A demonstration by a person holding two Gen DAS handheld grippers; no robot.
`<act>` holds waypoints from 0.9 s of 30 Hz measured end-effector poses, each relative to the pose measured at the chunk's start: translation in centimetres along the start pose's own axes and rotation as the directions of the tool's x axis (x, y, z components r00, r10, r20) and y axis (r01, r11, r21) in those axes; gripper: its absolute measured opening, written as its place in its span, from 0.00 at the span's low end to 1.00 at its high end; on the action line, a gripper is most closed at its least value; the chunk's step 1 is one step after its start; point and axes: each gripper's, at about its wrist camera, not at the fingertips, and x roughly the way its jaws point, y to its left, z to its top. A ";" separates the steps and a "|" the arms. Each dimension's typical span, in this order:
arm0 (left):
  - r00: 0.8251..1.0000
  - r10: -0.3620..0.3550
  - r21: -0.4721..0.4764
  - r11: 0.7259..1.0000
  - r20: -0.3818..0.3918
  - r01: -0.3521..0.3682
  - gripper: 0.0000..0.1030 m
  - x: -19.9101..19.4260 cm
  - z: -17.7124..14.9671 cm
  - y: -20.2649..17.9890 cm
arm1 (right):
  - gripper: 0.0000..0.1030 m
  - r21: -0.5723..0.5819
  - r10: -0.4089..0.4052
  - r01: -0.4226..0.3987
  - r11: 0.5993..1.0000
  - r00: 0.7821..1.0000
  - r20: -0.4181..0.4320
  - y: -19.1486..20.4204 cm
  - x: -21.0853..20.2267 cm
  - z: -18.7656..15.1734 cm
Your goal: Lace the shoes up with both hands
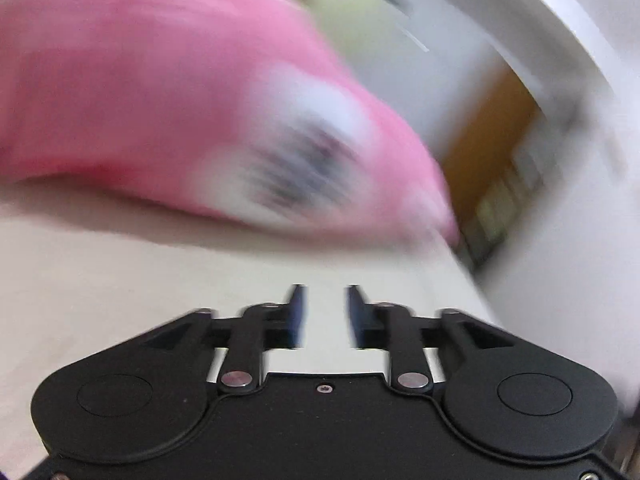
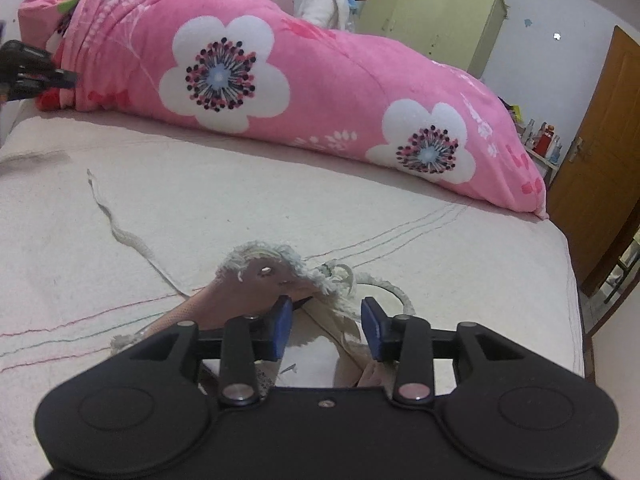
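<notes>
blue-padded right claw parted over pink shoe, gripping nothing, left claw parted, empty

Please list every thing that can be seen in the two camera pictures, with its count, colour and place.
shoe: one, pink with a frayed whitish edge, on the bed just ahead of the right gripper's fingers.
shoelace: one, off-white, trailing loose over the sheet to the left of the shoe; a loop lies on its right.
bed sheet: one, cream with thin coloured lines, covering the bed.
quilt: one, pink with white flowers, rolled along the far side of the bed.
cabinet: one, pale green, at the back wall.
door: one, brown, far right.
bottles: several, mixed colours, beside the door.
person: one, in a white jacket, behind the quilt.
left gripper: black, open, nothing between the jaws.
right gripper: black with blue pads, open over the shoe.
</notes>
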 end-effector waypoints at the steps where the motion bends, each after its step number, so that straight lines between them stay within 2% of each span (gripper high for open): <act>1: 0.998 -0.033 0.135 0.990 -0.047 0.039 0.37 2.8 -0.2 -4.0 | 0.35 0.006 -0.001 0.001 1.000 1.000 0.006 0.0 -0.3 -0.1; 3: 0.991 -0.066 0.323 0.941 -0.116 0.101 0.39 6.6 -1.1 -9.7 | 0.36 0.019 -0.001 0.000 1.000 1.000 0.018 -0.1 -0.7 -0.4; 4: 0.986 -0.075 0.433 0.892 -0.150 0.133 0.42 8.7 -1.9 -12.8 | 0.36 0.031 0.003 -0.004 1.000 1.000 0.026 -0.3 -1.0 -0.6; 6: 0.981 -0.045 0.592 0.792 -0.188 0.150 0.43 11.5 -3.6 -16.5 | 0.38 0.057 0.012 -0.015 0.998 0.999 0.045 -0.6 -1.4 -1.0; 8: 0.980 -0.004 0.735 0.661 -0.200 0.153 0.43 13.4 -5.7 -19.4 | 0.39 0.074 0.019 -0.023 0.997 0.998 0.062 -0.9 -1.6 -1.3; 9: 0.981 0.014 0.807 0.571 -0.193 0.150 0.43 14.5 -7.0 -21.0 | 0.39 0.080 0.020 -0.025 0.997 0.998 0.067 -1.0 -1.6 -1.5; 10: 0.981 0.025 0.835 0.530 -0.190 0.148 0.42 15.1 -8.0 -21.7 | 0.40 0.090 0.025 -0.032 0.995 0.997 0.077 -1.2 -1.6 -1.7; 12: 0.984 0.054 0.869 0.478 -0.172 0.126 0.40 16.0 -8.9 -22.3 | 0.41 0.111 0.037 -0.047 0.993 0.995 0.095 -1.6 -1.7 -1.9; 13: 0.979 0.083 0.887 0.441 -0.189 0.134 0.35 17.1 -9.4 -22.5 | 0.43 0.117 0.042 -0.053 0.992 0.994 0.100 -1.7 -1.7 -2.0; 14: 0.975 0.084 0.887 0.438 -0.204 0.148 0.32 17.7 -9.4 -22.2 | 0.43 0.124 0.046 -0.059 0.991 0.993 0.104 -1.9 -1.6 -2.1; 15: 0.974 0.072 0.879 0.449 -0.215 0.161 0.31 17.9 -9.4 -21.8 | 0.43 0.130 0.051 -0.065 0.989 0.993 0.108 -2.0 -1.6 -2.2; 16: 0.974 0.057 0.872 0.459 -0.219 0.170 0.23 18.0 -9.1 -21.4 | 0.43 0.139 0.051 -0.067 0.988 0.992 0.116 -2.1 -1.6 -2.3; 17: 0.974 0.053 0.870 0.463 -0.222 0.173 0.02 17.8 -8.7 -21.5 | 0.43 0.144 0.049 -0.066 0.987 0.992 0.119 -2.1 -1.6 -2.4; 18: 0.976 0.072 0.872 0.466 -0.204 0.148 0.00 17.6 -8.4 -21.7 | 0.43 0.146 0.048 -0.066 0.987 0.992 0.120 -2.1 -1.6 -2.5; 20: 0.991 0.131 0.907 0.420 -0.034 -0.025 0.00 16.1 -7.1 -20.0 | 0.43 0.160 0.036 -0.055 0.986 0.992 0.121 -2.2 -1.7 -2.6; 21: 0.991 0.137 0.909 0.412 0.003 -0.060 0.00 15.6 -6.9 -19.5 | 0.43 0.168 0.031 -0.051 0.984 0.992 0.120 -2.2 -1.6 -2.6; 23: 0.984 0.155 0.887 0.437 0.085 -0.145 0.00 13.6 -5.2 -18.5 | 0.43 0.177 0.027 -0.049 0.983 0.992 0.123 -2.3 -1.6 -2.6; 24: 0.975 0.190 0.874 0.445 0.118 -0.193 0.00 12.9 -4.6 -18.1 | 0.43 0.179 0.017 -0.037 0.983 0.993 0.113 -2.2 -1.4 -2.5; 25: 0.957 0.239 0.855 0.450 0.163 -0.258 0.00 12.0 -3.6 -17.0 | 0.43 0.181 0.005 -0.024 0.983 0.995 0.100 -2.2 -1.1 -2.3; 27: 0.938 0.315 0.804 0.517 0.142 -0.295 0.00 10.9 -2.0 -14.3 | 0.43 0.201 -0.011 -0.004 0.980 0.997 0.072 -2.4 -0.8 -2.3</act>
